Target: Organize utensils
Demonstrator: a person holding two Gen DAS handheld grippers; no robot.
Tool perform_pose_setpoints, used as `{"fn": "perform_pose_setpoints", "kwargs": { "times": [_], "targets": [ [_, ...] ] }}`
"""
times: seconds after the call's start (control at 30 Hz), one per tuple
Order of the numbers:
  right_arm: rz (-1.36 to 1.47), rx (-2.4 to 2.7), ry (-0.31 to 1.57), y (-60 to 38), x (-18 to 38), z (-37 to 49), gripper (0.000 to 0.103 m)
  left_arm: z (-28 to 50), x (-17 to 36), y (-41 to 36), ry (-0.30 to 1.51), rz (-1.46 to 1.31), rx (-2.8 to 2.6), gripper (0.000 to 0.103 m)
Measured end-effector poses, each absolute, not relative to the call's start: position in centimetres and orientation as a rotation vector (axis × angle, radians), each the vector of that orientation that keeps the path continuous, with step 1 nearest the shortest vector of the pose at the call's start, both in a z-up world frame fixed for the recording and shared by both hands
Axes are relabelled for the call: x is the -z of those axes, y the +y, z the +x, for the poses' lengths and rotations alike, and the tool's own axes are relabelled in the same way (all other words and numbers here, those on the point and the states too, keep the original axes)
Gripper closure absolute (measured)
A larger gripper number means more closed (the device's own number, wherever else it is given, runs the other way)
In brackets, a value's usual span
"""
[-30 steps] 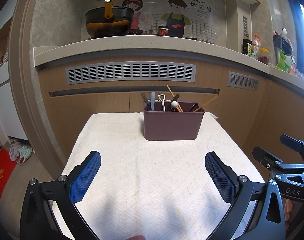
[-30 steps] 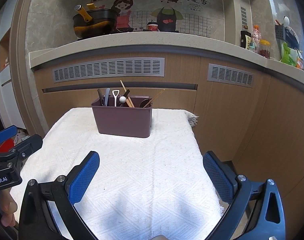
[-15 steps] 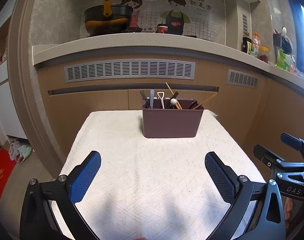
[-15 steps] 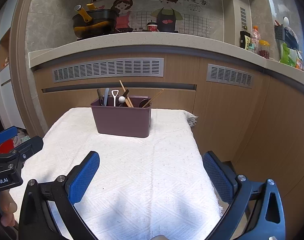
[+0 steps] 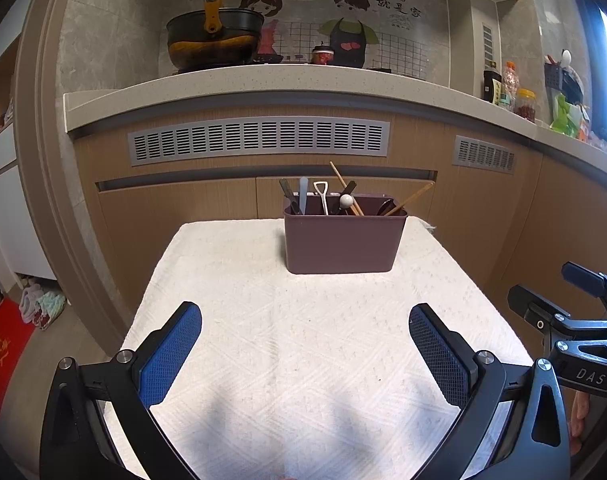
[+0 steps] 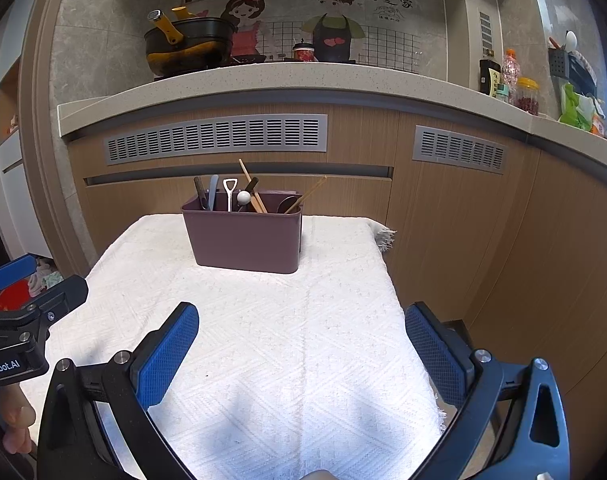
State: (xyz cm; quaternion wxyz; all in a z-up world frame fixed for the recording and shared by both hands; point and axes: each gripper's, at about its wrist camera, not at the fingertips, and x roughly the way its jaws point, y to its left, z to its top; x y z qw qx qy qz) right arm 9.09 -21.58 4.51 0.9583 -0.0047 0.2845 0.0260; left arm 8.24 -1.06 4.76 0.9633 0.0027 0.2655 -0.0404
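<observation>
Over the last second almost nothing changes: in both wrist views the brown utensil caddy (image 5: 345, 242) sits a touch higher in the frame than before, which suggests both cameras tip or back away slightly, while the contents look untouched. The left gripper (image 5: 305, 354) hangs over the lower middle of its frame with its blue pads spread wide and nothing between them; the right gripper (image 6: 301, 354) is likewise wide apart and empty, hovering above the white tablecloth (image 6: 263, 320). The caddy stands upright at the far end of the cloth, just right of centre in the left view and left of centre in the right view, well apart from both claws. Inside it, handles stick up: a dark handle, a pale blue one, a small white shovel-shaped spoon (image 5: 321, 196), a white ball-topped piece (image 5: 346, 200), and wooden chopsticks (image 5: 345, 186) leaning across, with one more wooden stick (image 5: 409, 199) slanting to the right. No utensil lies loose on the cloth in either view, so the sorting looks either finished or not yet begun; I cannot tell which. The slight pull-back reads more like a pause or a retreat than an approach. Behind, the kitchen counter (image 5: 263, 84) carries a black pot (image 5: 213, 42).
</observation>
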Motion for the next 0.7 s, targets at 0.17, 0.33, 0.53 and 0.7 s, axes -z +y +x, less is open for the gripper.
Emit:
{"fn": "perform_pose_setpoints", "kwargs": {
  "times": [0.17, 0.33, 0.53, 0.7],
  "targets": [
    [-0.009, -0.052, 0.577, -21.65, -4.40, 9.12, 0.000, 8.22, -4.76, -1.06, 0.539, 0.008, 0.083, 0.000],
    [-0.003, -0.048, 0.580, -21.66, -4.25, 9.02, 0.001, 8.28, -4.77, -0.95, 0.534, 0.015, 0.076, 0.000],
    [-0.002, -0.046, 0.579, -21.65, -4.27, 8.92, 0.000, 8.35, -4.69, -0.87, 0.531, 0.022, 0.072, 0.000],
    [0.003, -0.043, 0.585, -21.64, -4.27, 8.85, 0.001, 8.61, -4.38, -0.70, 0.540, 0.022, 0.081, 0.000]
  ]
}}
